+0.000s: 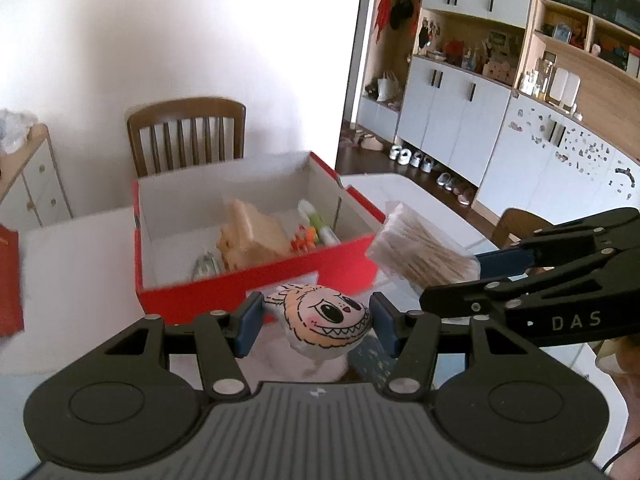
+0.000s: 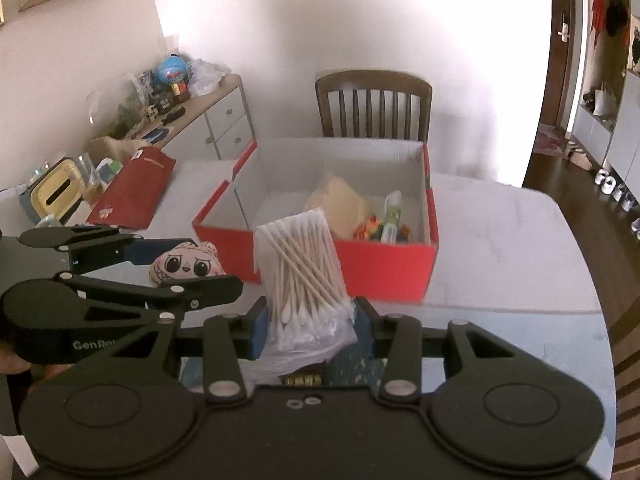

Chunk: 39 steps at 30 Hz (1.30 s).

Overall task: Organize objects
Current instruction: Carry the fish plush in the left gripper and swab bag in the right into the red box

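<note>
A small soft toy with a cartoon toothy face (image 1: 320, 322) is clamped between the partly closed fingers of the left gripper (image 1: 316, 322). A clear packet of wooden-stemmed cotton swabs (image 2: 302, 268) is pinched at its lower end by the right gripper (image 2: 310, 326), its long axis tilted up toward the open red cardboard box (image 2: 384, 268). Both are held off the white surface (image 2: 520, 248), and the box lies just ahead of both grippers, with the swab packet judged nearer its front wall.
</note>
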Motion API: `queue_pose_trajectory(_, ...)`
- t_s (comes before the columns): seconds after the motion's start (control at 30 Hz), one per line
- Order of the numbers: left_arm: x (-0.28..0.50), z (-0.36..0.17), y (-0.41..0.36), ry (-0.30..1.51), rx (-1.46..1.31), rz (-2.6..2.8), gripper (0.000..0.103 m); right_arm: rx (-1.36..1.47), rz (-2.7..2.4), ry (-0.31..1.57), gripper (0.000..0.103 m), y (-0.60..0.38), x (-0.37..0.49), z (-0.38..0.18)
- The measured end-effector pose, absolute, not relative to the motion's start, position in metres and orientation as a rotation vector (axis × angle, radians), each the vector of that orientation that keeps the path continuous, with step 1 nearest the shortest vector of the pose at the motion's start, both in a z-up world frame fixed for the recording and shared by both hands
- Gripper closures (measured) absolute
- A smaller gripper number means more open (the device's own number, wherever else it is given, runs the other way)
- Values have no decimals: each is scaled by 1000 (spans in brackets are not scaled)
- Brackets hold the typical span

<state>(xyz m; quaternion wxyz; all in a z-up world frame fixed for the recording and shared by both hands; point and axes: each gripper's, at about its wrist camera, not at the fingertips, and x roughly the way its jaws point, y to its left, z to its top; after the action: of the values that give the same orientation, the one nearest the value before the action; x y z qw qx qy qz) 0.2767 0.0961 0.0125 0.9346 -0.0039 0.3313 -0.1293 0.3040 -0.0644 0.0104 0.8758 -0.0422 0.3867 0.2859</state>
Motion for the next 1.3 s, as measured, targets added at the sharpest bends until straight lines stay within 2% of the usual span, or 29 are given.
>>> queue_pose_trajectory(0.47,351,21,112,677,75,-224,46,-125,523,765,60,-38,370,16)
queue_pose_trajectory(0.73,397,3,122,732,126,-186,46,-218,451,774,60,-24,405,-4)
queue_pose_trajectory(1.3,458,-37,129,845,203,-148,46,-217,413,870,60,-3,455,-38)
